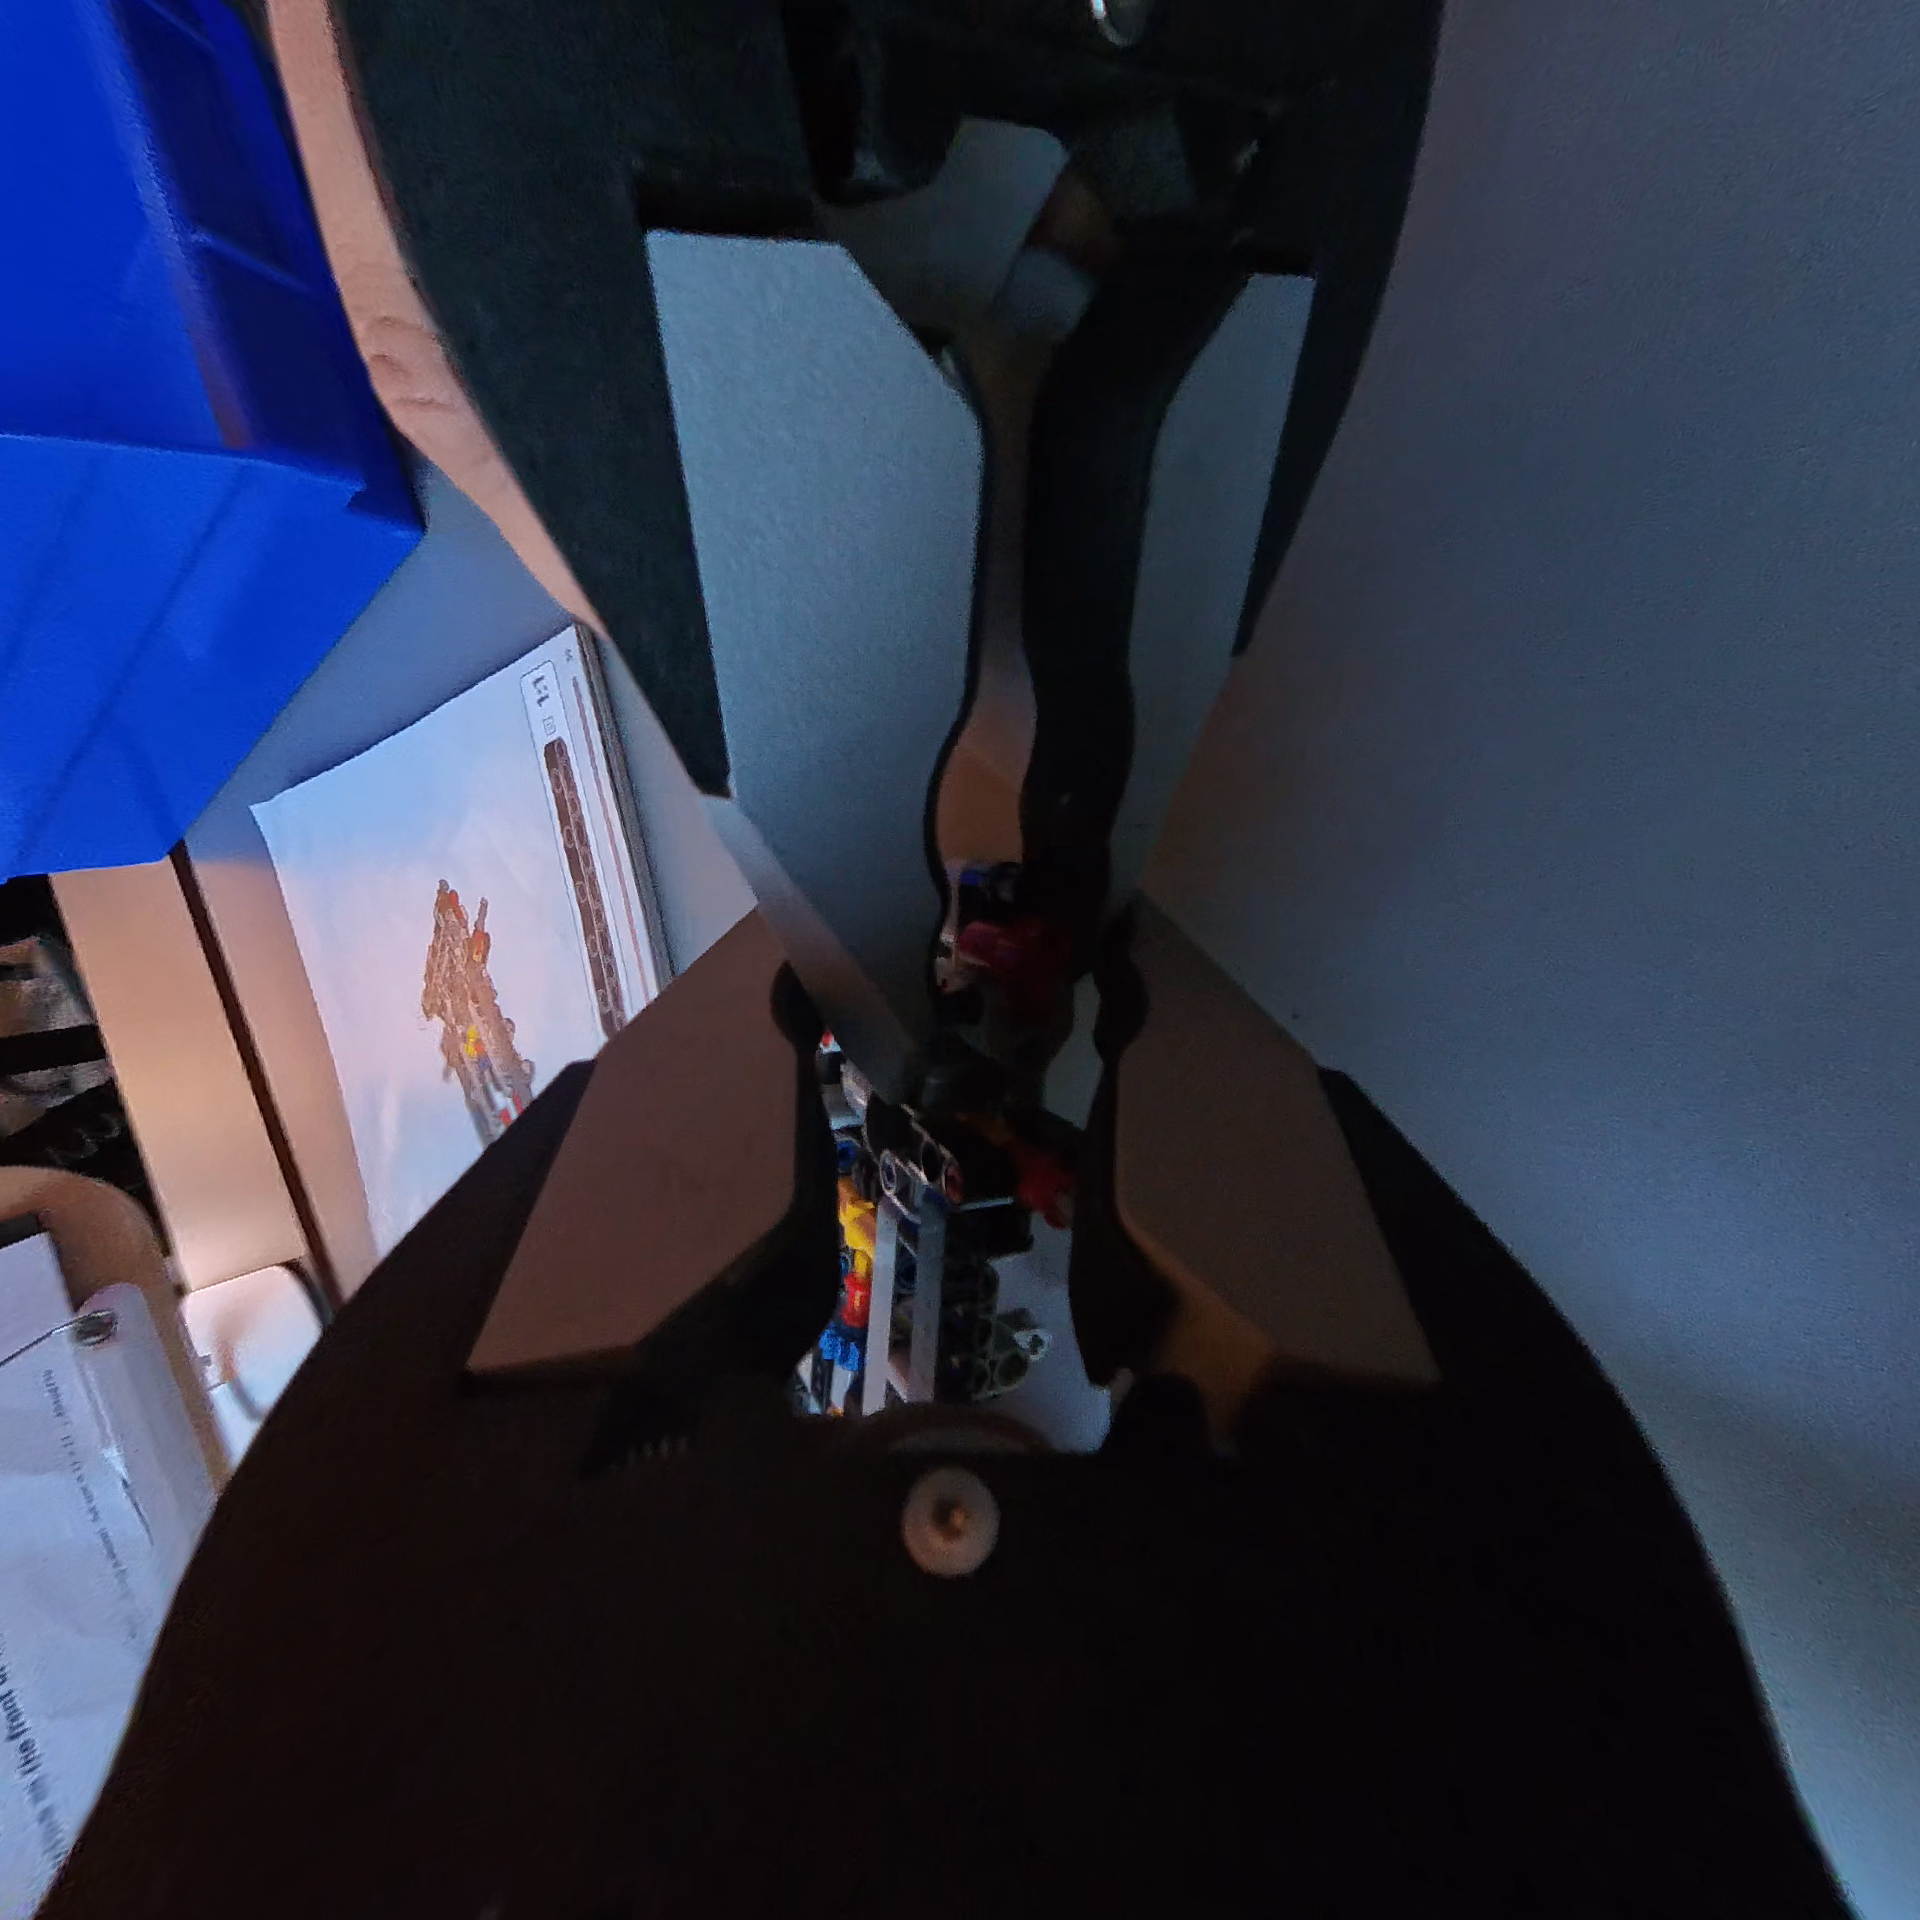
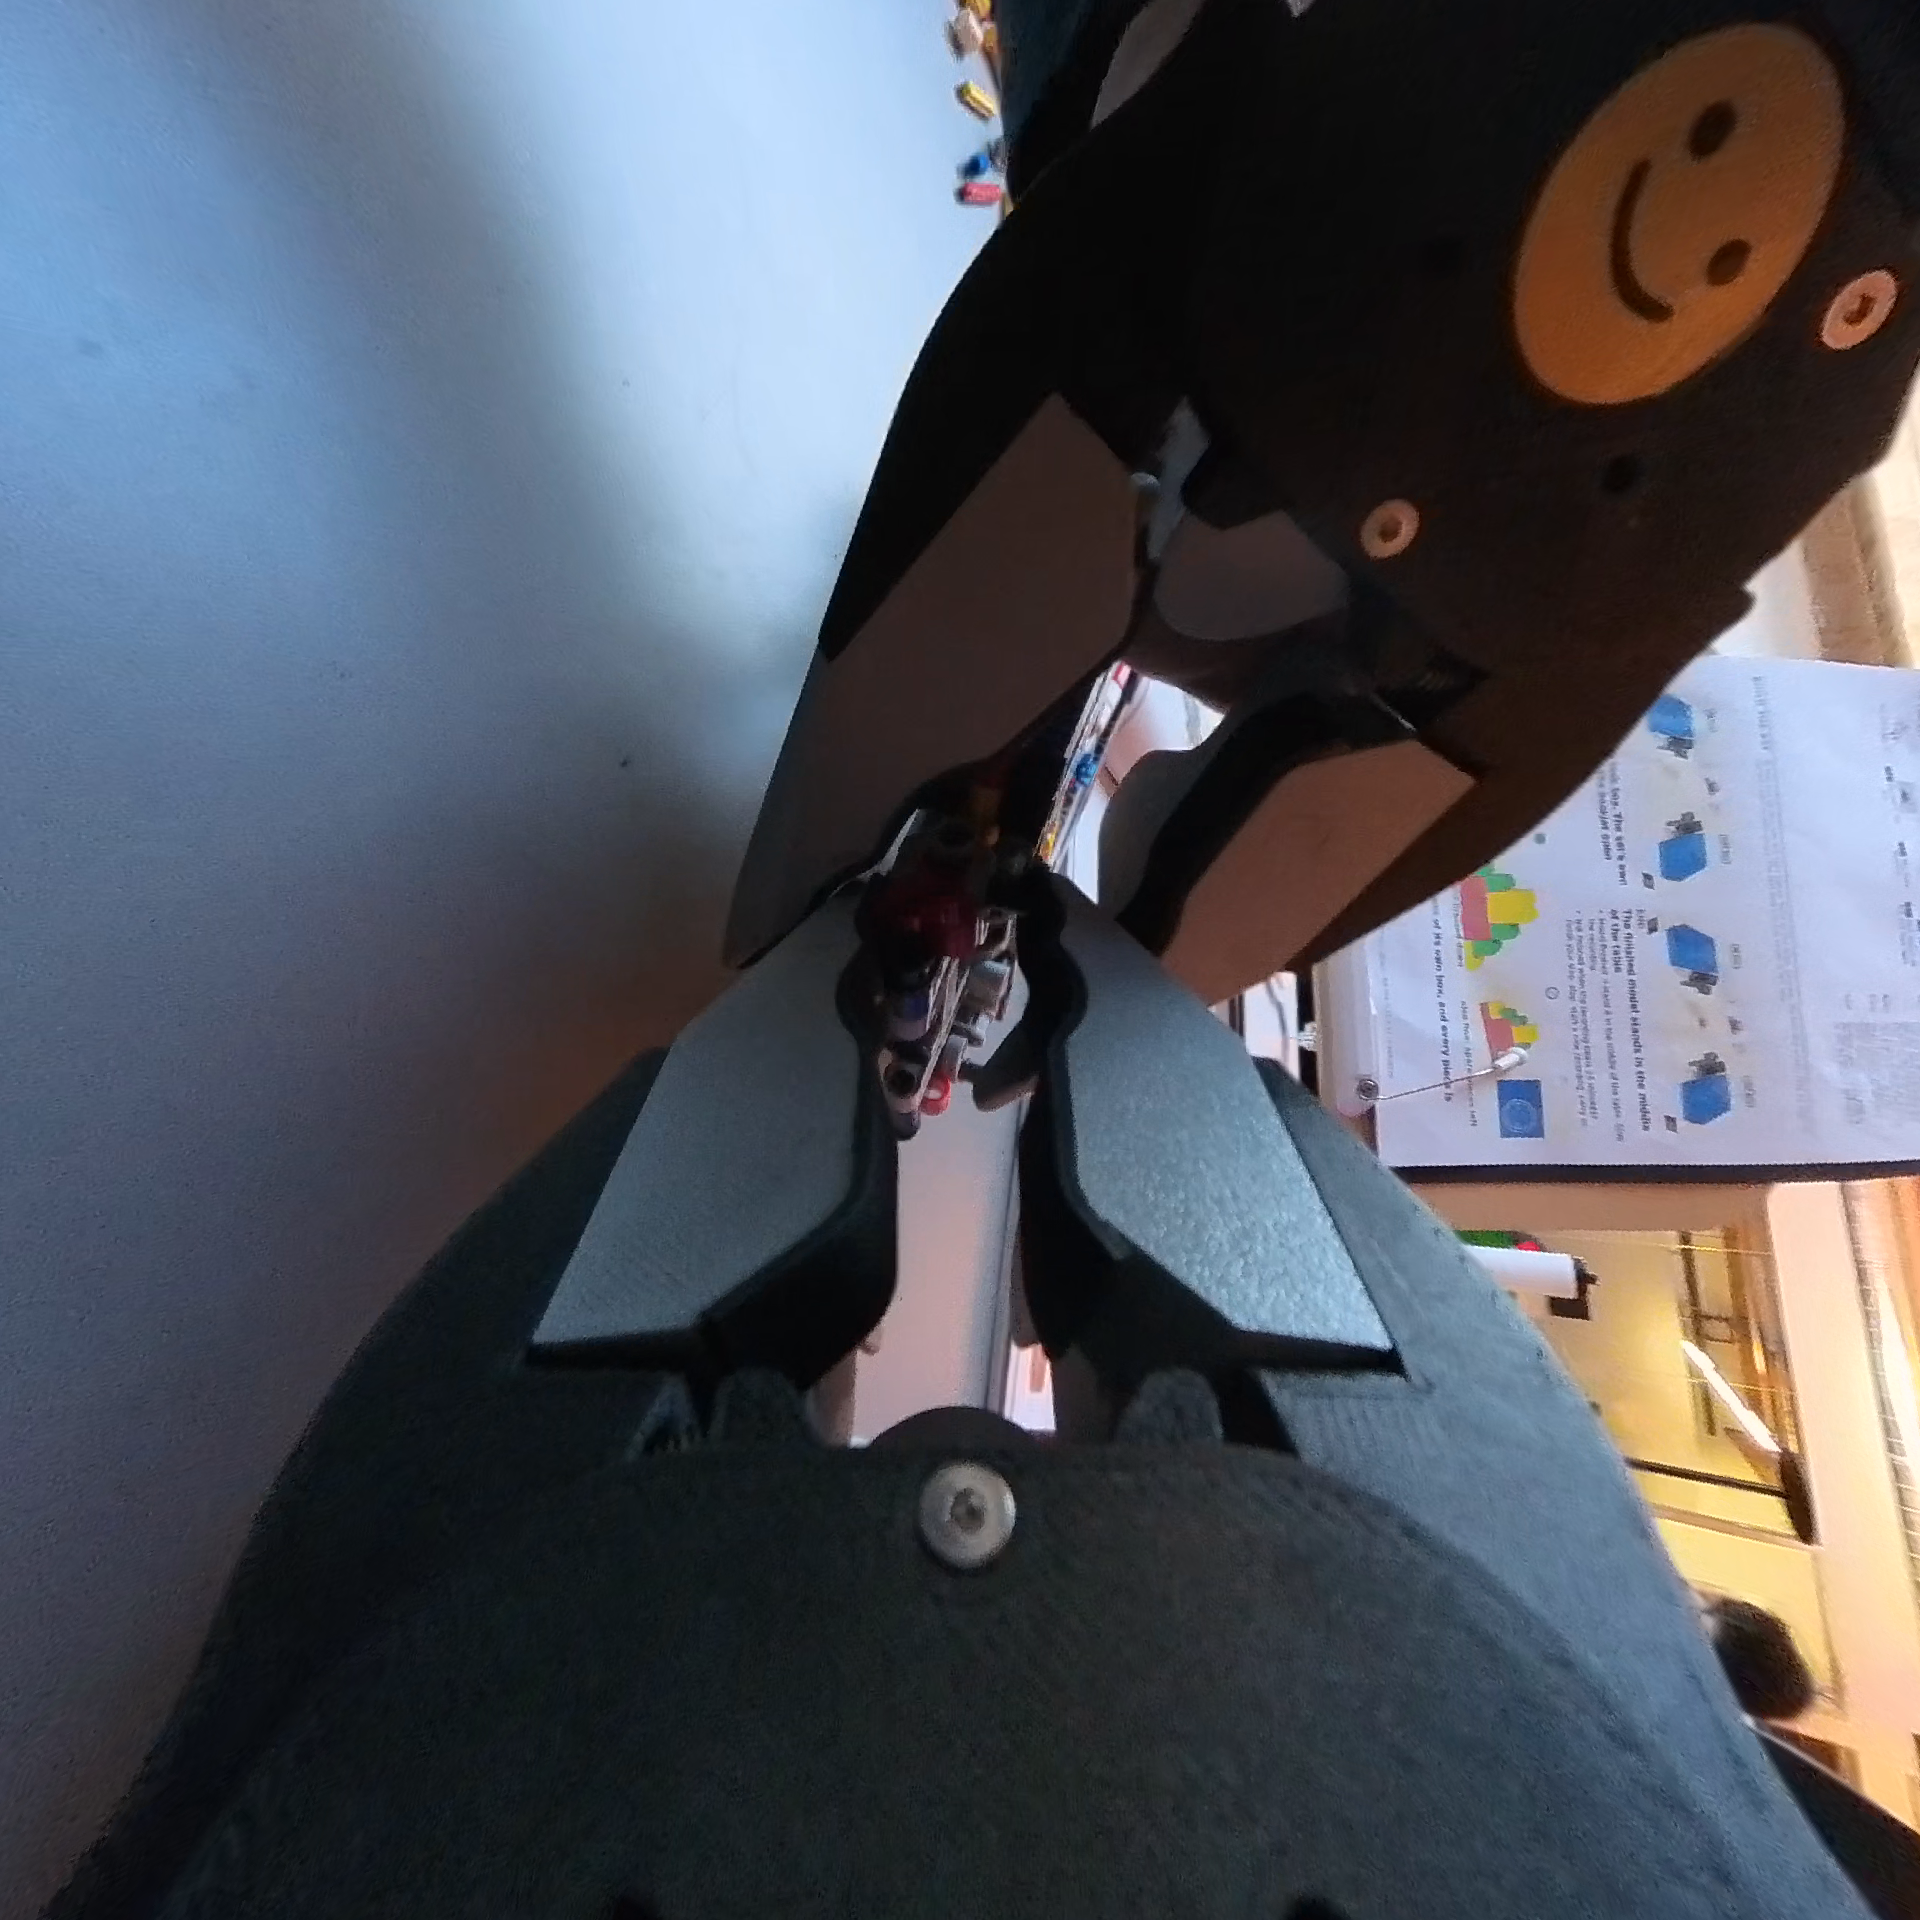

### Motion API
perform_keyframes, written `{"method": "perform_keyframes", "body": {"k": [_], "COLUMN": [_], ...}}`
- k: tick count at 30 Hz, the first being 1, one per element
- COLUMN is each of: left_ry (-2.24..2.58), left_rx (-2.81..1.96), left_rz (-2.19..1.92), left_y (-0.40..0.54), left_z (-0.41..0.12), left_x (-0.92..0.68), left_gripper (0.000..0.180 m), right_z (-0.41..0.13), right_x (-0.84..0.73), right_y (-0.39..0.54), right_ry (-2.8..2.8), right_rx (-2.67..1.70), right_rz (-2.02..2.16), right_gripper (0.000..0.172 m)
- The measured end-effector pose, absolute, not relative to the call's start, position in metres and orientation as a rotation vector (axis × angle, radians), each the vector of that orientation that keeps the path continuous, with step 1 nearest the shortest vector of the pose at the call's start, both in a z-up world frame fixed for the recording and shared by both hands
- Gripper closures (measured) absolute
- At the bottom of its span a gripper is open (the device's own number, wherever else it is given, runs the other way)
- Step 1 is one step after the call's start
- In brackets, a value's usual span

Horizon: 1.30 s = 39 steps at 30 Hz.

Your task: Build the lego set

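Brick model point(image 2: 935, 997) betw. both tongs, right tongs point(image 2: 951, 997) facing left tongs point(image 1: 956, 997); booklet point(image 1: 468, 935) on table point(image 1: 1558, 623), bin point(image 1: 156, 468) beside.

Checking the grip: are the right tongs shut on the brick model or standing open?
Shut on it: the right tongs have both fingers pressed against the dark brick model, whose other end sits between the left tongs.

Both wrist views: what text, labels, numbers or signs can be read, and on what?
Building-instructions page: small boxed label, blurred.
Clipped paper sheet: printed lines, cut off, not quoted.
Illustrated sheet on clipboard: headings legible, fine print too small; wording withheld.
Orange disc: smiley sign, no words.
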<state>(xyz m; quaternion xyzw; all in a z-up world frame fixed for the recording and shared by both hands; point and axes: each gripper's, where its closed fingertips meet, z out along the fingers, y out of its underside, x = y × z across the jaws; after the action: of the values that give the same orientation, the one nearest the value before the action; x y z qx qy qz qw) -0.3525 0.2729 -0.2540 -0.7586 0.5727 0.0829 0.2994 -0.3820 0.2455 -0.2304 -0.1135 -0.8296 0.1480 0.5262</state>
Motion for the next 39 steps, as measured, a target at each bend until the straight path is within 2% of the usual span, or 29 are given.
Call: {"method": "perform_keyframes", "body": {"k": [22,26,28,31,36,39], "left_ry": [1.687,1.529,1.416,1.289,1.148,1.131], "left_rx": [-2.041,-2.135,-2.056,-1.994,-1.982,-1.970], "left_rz": [0.113,0.016,0.100,0.308,0.332,0.350], "left_y": [0.262,0.261,0.268,0.266,0.253,0.254], "left_z": [-0.267,-0.252,-0.233,-0.222,-0.215,-0.212], "left_x": [-0.357,-0.354,-0.354,-0.381,-0.393,-0.393], "left_gripper": [0.136,0.120,0.115,0.123,0.140,0.143], "right_z": [-0.240,-0.222,-0.213,-0.210,-0.206,-0.205], "right_x": [-0.389,-0.389,-0.385,-0.382,-0.381,-0.381], "right_y": [0.241,0.238,0.242,0.245,0.240,0.242], "right_ry": [-1.969,-1.923,-1.883,-1.858,-1.858,-1.858], "right_rx": [-0.263,-0.476,-0.590,-0.563,-0.559,-0.582], "right_rz": [0.247,0.643,0.857,0.844,0.896,0.934], "right_gripper": [0.151,0.149,0.149,0.148,0.148,0.148]}}
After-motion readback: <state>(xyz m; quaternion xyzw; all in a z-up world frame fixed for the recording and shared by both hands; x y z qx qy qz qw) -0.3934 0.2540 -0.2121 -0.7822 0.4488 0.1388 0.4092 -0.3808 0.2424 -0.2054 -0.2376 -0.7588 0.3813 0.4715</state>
